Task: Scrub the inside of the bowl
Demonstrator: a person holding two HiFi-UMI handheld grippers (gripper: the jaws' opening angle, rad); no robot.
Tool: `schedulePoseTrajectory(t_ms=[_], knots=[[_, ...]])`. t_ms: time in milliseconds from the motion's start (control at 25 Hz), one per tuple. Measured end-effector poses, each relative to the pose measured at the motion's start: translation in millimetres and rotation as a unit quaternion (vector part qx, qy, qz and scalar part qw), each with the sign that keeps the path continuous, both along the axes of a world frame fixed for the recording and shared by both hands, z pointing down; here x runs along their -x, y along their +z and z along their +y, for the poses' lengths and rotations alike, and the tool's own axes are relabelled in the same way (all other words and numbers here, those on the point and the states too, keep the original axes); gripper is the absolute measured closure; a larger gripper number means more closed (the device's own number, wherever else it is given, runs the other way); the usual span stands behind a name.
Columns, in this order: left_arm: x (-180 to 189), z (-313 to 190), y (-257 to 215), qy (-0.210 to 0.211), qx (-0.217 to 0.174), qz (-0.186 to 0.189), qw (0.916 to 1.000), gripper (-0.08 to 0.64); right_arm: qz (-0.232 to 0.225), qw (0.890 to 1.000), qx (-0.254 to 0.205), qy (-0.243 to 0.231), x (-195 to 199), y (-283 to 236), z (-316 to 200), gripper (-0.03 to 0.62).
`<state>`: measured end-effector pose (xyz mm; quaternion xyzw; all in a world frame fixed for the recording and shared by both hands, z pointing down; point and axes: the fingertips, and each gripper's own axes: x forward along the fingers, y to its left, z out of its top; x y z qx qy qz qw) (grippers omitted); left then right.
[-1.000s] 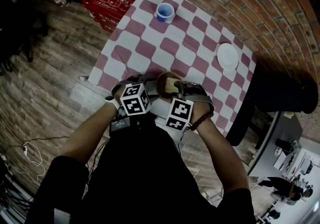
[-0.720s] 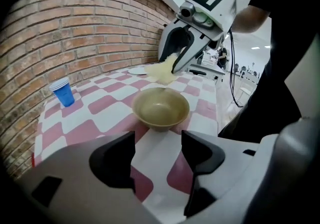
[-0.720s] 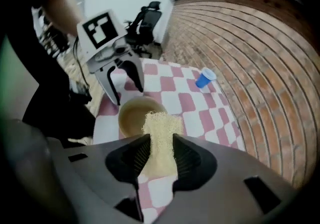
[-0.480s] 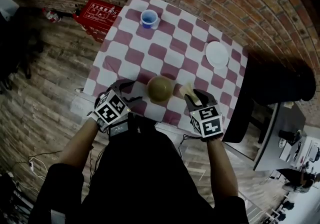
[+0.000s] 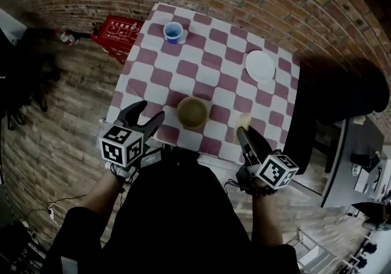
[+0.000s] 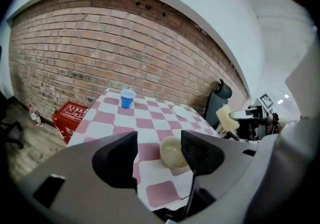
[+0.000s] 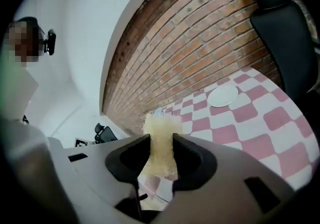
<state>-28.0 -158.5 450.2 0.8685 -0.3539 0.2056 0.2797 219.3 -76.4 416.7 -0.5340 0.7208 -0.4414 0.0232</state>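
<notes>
Both grippers pulled back from the bowl [image 5: 192,112] since the earlier frames: a second ago they were bunched over it with the sponge [image 5: 244,121] at its mouth, now they are held off the near edge of the table [image 5: 214,52], one on each side. The bowl is left standing upright and alone on the checked cloth, near the front edge, touched by nothing.

Left gripper [image 5: 148,114]: jaws spread wide, nothing held. The bowl is seen through the gap but well beyond the tips.
Right gripper [image 7: 161,143]: jaws clamped on the yellow sponge, which sticks out past the tips.

Reading: scrub contact is broken. Either a pass has been finished or a reset is under way. The cleanliness of the bowl's inside can't be judged from these views. If more scrubbing is needed, the bowl would have to be steadied again by the left gripper before the sponge is brought back in, otherwise it is likely to be pushed across the cloth.

Surroundings: blue cup [image 5: 173,32] at the far left corner, white plate [image 5: 260,65] at the far right, both well apart from the bowl. Red box [image 5: 116,29] is on the floor beside the table, black chair [image 7: 280,23] at the right side. Nothing is placed between the grippers and the bowl, so the path back is unobstructed.
</notes>
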Motion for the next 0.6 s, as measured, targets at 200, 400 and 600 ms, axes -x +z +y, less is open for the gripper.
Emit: schedulePoseTrajectory(t_ms=[200, 400, 600], knots=[[-21, 11, -53, 0.007, -0.020, 0.053, 0.9984, 0.281, -0.029, 0.997, -0.062, 0.024, 4, -38, 9, 0.439], [-39, 20, -101, 0.023, -0.052, 0.096, 0.9937, 0.281, 0.007, 0.993, -0.119, 0.003, 11, -78, 11, 0.439], [-57, 26, -135, 0.044, -0.094, 0.116, 0.9878, 0.281, 0.088, 0.979, -0.182, -0.022, 22, -110, 8, 0.439]])
